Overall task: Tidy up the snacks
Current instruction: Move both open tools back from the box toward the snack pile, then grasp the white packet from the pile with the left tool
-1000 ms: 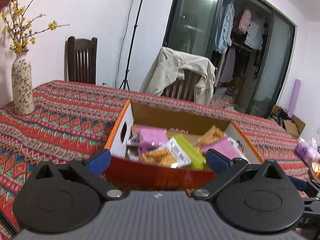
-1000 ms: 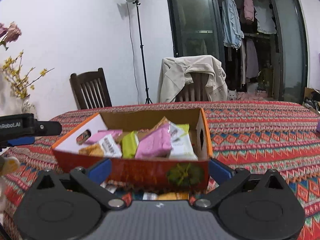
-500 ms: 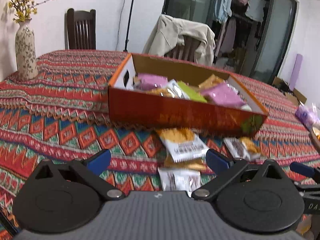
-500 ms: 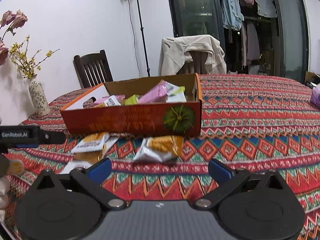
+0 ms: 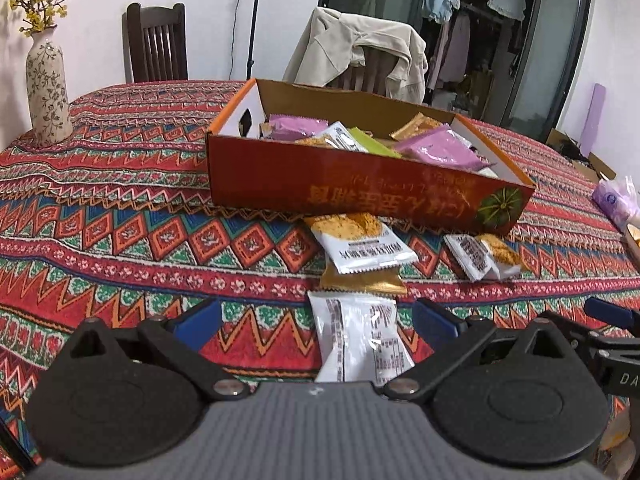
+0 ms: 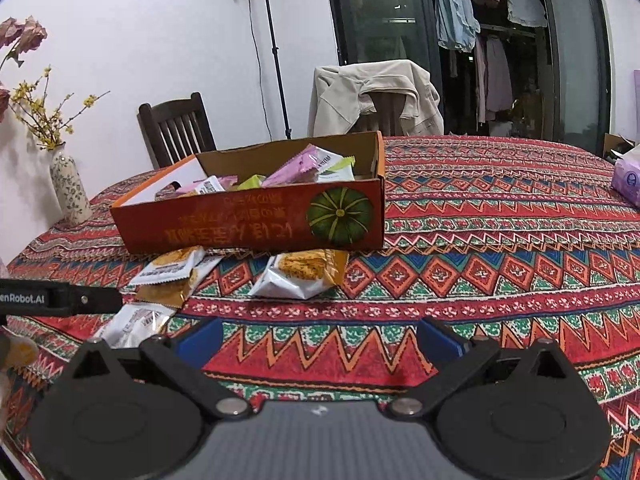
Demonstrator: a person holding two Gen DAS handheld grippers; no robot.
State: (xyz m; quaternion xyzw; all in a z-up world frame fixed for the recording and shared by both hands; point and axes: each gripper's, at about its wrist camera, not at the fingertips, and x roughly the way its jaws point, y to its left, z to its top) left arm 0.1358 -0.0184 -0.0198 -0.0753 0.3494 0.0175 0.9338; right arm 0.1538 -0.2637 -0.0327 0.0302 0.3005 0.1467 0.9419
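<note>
An orange cardboard box (image 5: 360,196) (image 6: 256,224) holds several snack packets, pink, green and white. Loose packets lie on the patterned cloth in front of it: a white-and-orange one (image 5: 356,240), a gold one (image 5: 360,280) under it, a white one (image 5: 360,344) nearest me, and another white-and-orange one (image 5: 480,254) (image 6: 300,276) to the right. My left gripper (image 5: 316,320) is open and empty, just above the nearest white packet. My right gripper (image 6: 320,334) is open and empty, over bare cloth short of the packets.
A flowered vase (image 5: 48,92) (image 6: 70,188) stands at the table's left edge. Two chairs, one draped with a beige jacket (image 5: 360,52), stand behind the table. A purple tissue pack (image 6: 628,180) lies at the far right. The left gripper's body (image 6: 60,300) shows at the right view's left.
Both grippers have pulled back and risen away from the box. The loose packets in front of the box have come into view. Both stay open and empty.
</note>
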